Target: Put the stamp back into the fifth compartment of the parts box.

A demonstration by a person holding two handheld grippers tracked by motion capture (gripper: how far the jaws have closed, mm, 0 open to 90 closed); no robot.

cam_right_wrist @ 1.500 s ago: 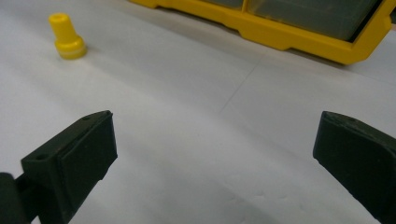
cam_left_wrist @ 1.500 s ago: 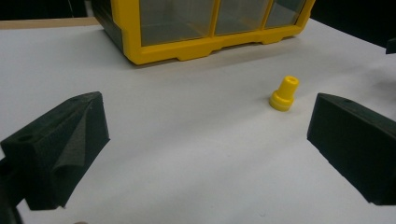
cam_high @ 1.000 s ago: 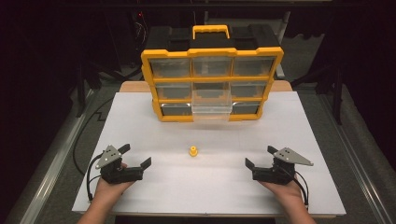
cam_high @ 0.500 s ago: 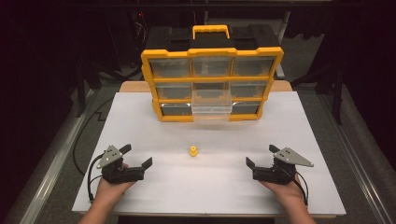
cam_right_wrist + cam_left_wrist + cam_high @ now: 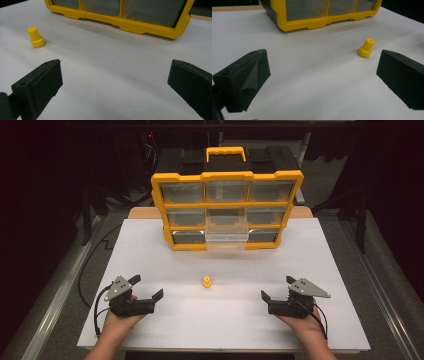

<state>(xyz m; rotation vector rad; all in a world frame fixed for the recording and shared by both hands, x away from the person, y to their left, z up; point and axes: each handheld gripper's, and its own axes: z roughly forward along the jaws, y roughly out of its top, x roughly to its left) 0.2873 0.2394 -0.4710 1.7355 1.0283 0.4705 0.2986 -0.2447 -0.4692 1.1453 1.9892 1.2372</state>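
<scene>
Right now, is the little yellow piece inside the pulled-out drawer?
No, the little yellow piece stands on the white table, apart from the open drawer.

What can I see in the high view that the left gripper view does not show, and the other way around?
The high view alone shows both hands with the left gripper and right gripper, the organizer's handle and its pulled-out clear drawer. The left gripper view alone shows the hole in the top of the yellow peg. Both show the peg standing upright on the white table before the yellow organizer, untouched.
</scene>
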